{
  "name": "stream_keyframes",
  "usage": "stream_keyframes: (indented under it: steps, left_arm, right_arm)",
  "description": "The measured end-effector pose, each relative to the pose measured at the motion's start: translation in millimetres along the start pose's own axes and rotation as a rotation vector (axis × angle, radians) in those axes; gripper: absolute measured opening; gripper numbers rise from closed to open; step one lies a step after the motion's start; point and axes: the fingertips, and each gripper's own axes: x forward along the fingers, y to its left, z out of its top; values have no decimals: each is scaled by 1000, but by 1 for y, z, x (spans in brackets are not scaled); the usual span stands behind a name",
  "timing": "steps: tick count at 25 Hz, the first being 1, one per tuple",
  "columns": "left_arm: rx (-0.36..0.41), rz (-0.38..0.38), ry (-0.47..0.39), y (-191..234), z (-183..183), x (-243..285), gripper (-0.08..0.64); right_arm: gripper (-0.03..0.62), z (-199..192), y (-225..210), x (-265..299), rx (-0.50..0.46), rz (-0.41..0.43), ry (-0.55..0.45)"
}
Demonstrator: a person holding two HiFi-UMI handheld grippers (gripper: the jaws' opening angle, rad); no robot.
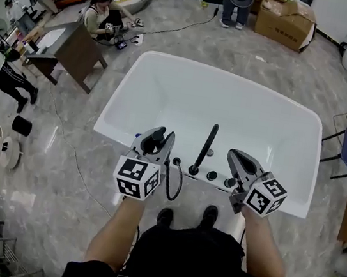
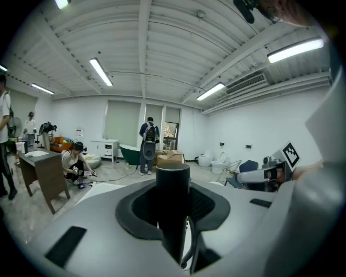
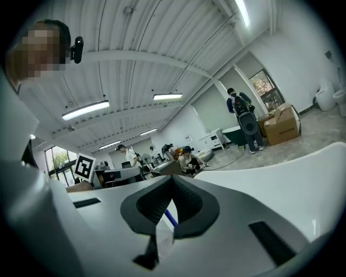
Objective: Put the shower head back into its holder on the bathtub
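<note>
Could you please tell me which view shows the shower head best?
The left gripper view: the shower head stands large, gripped in the left gripper. The head view shows it small; in the right gripper view I cannot make it out.

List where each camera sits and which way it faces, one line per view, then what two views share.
Head view: on the person's head, facing steeply down at the bathtub; shows forearms, legs, left gripper and right gripper.
Left gripper view: on the left gripper, facing roughly level across the room; its jaws clamp the shower head.
Right gripper view: on the right gripper, facing across the room; its jaws are together, empty.
Shared: both gripper views show the standing person beside cardboard boxes.
</note>
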Motion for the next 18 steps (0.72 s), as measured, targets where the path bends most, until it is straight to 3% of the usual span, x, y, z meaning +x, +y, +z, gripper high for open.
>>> stream_keyframes:
  steps: [8,18]
  left_arm:
    - [63,105,-88,10,61,-8,114]
    - [118,124,-146,14,97,-18,114]
  right_arm:
    - [17,10,3,24,4,138,43]
    - [17,27,20,43,-25,203,15]
